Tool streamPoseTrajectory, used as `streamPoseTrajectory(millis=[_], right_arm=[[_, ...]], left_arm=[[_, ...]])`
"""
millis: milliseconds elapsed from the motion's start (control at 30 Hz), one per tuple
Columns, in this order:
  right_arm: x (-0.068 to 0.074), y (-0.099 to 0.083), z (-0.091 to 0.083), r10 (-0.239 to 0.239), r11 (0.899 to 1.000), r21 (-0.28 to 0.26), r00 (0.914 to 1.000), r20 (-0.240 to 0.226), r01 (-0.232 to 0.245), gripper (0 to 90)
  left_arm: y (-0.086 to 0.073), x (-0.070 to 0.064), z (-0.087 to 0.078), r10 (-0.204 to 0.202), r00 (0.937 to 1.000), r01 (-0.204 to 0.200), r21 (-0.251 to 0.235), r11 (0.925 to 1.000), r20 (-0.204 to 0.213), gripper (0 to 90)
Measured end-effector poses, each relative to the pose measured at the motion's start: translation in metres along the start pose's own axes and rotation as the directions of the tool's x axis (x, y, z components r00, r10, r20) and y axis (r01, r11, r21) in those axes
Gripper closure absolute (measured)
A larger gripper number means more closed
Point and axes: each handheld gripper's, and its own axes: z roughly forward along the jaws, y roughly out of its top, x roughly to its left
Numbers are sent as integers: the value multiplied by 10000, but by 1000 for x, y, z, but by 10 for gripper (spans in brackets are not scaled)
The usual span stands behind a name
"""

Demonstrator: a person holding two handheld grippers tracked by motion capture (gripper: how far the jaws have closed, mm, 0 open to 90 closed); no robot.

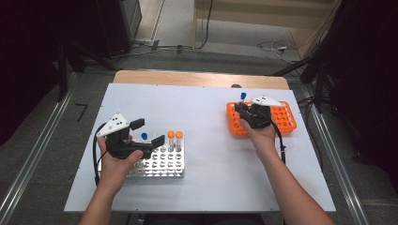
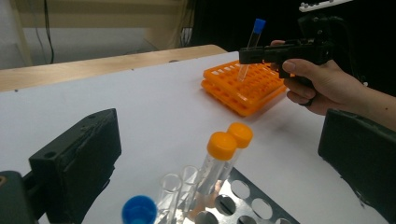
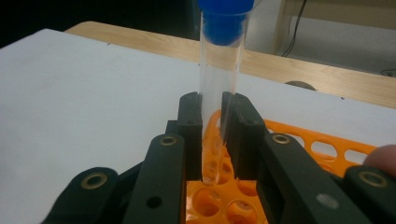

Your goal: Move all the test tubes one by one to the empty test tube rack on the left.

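Now the right gripper (image 3: 212,135) has its jaws pinched on the blue-capped tube (image 3: 219,70) — long axis near upright, rounded tip just above a hole of the orange rack (image 1: 286,119), which sits at two o'clock on the table. Straight down looks like the move. Left gripper (image 1: 148,133) spread wide over the metal rack (image 1: 164,164) — well apart.

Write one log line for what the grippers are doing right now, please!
right gripper: shut on blue-capped tube, above orange rack | left gripper: open, over metal rack | orange-capped tubes: in metal rack
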Motion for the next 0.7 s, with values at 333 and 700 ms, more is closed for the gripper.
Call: streamPoseTrajectory(millis=[333, 700], right_arm=[[20, -4, -36, -269, 9996, -110, 9975, -650, 262, 748], [39, -25, -75, -584, 9983, -147, 9883, -1411, 569, 748]], left_arm=[[5, -22, 10, 287, 9994, -288, 58, 9996, 167, 0], [3, -44, 20, 523, 9977, -530, 150, 9985, 436, 0]])
